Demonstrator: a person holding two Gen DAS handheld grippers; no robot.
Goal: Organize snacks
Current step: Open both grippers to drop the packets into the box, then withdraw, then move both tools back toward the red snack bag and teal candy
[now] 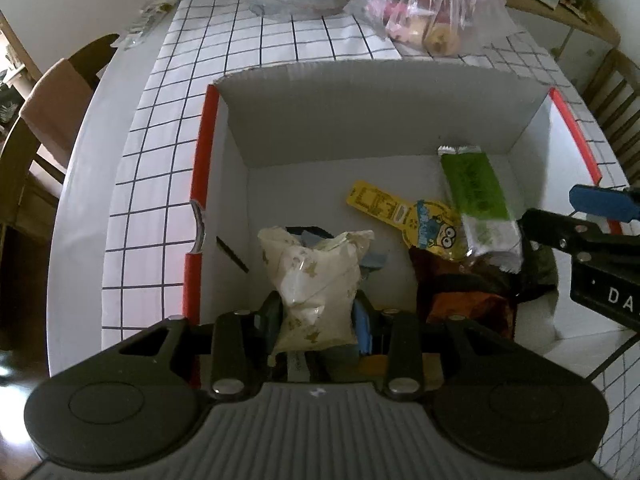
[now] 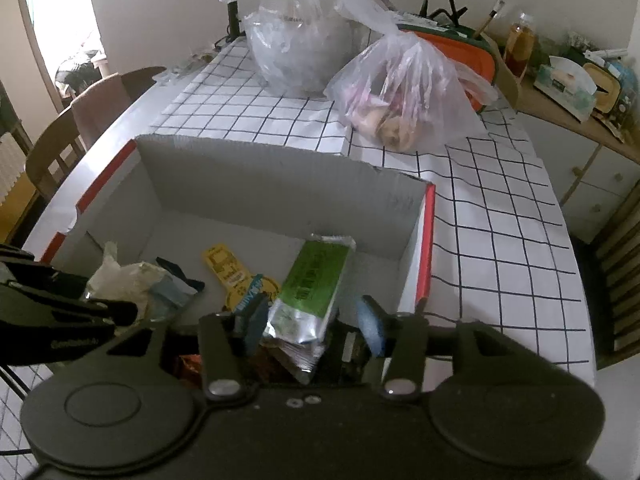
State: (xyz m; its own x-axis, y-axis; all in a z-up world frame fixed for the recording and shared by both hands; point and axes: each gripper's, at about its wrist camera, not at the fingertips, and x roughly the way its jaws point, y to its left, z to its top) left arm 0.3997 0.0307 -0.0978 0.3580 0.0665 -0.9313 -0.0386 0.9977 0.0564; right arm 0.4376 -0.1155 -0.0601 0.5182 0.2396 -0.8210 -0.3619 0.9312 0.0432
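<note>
A white cardboard box (image 1: pixel 360 96) with red side edges sits on the checked tablecloth; it also shows in the right wrist view (image 2: pixel 256 168). My left gripper (image 1: pixel 316 320) is shut on a cream snack pouch (image 1: pixel 316 280) inside the box. A green snack bar (image 1: pixel 476 196), a yellow cartoon packet (image 1: pixel 404 212) and a dark brown packet (image 1: pixel 460 284) lie in the box. My right gripper (image 2: pixel 312 320) is open above the box, its pads either side of the green bar (image 2: pixel 312 284) without touching it. It enters the left wrist view (image 1: pixel 560 220) from the right.
Two clear plastic bags stand behind the box, one with pink and tan snacks (image 2: pixel 396 100), one greyish (image 2: pixel 296 44). Wooden chairs (image 2: pixel 80 128) stand at the table's left. A side counter with bottles and boxes (image 2: pixel 560 76) is at the right.
</note>
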